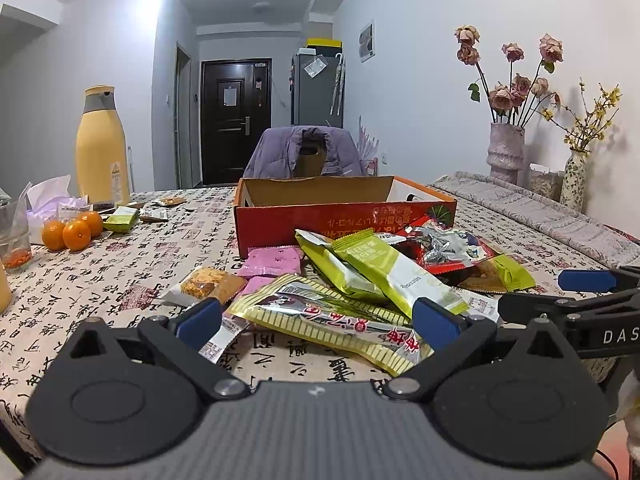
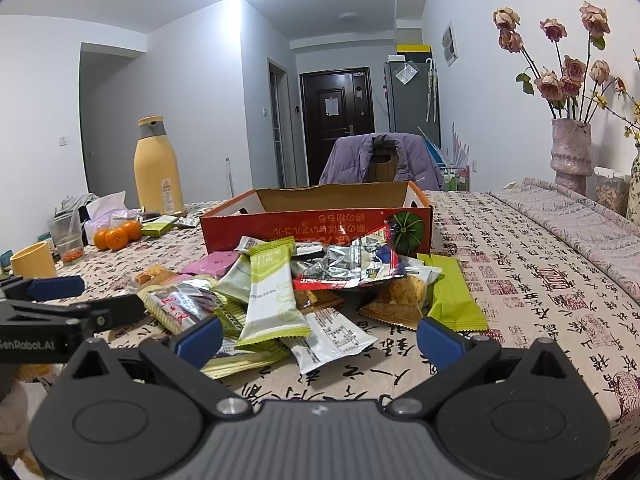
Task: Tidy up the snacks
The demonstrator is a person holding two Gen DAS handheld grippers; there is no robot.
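your left gripper (image 1: 318, 320) is spread wide w/ nothing in it, low over the tablecloth (image 1: 120, 280); a long yellow-green pack (image 1: 332, 320) lies right btwn its fingers, apart from both pads. the snack pile (image 1: 380, 268) sits just ahead and a bit right of it, pink packs (image 1: 274, 262) ahead-left. the red box (image 1: 344, 216) stands past the pile, open top, touching the far packs. your right gripper (image 2: 318, 338) is also spread wide and holding nothing, w/ a white-green pack (image 2: 272, 300) just ahead btwn its fingers and a green pack (image 2: 456, 296) ahead-right. oranges (image 1: 72, 232) and a yellow bottle (image 1: 102, 148) are far left of the left gripper.
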